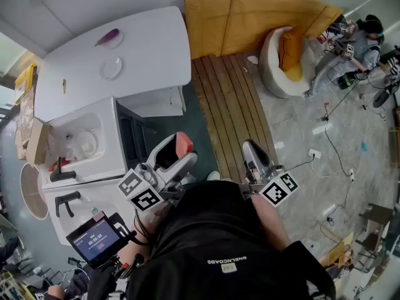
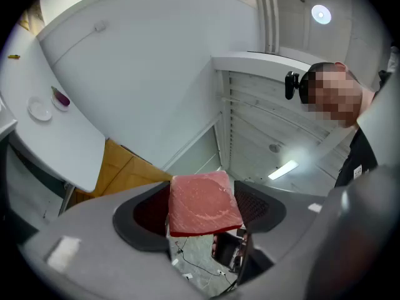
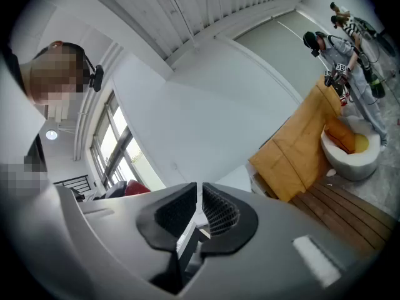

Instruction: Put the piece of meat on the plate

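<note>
Piece of meat gripped in the left hand-held gripper, plates far off on the counter

Nearest the person's body, the left hand-held gripper [image 1: 176,147] has its jaws spread wide and pressed on either side of the flat red piece of meat [image 2: 203,202], carried level in the air; at 3 o'clock from it the right hand-held gripper [image 3: 199,199] is empty, its jaws all but together. Farther out, at 11 o'clock, the white counter [image 1: 150,49] bears an empty clear plate [image 1: 111,68] and, just beyond it, a second plate [image 1: 117,42] with a purple item [image 1: 109,37] on it, both well apart from the meat
</note>
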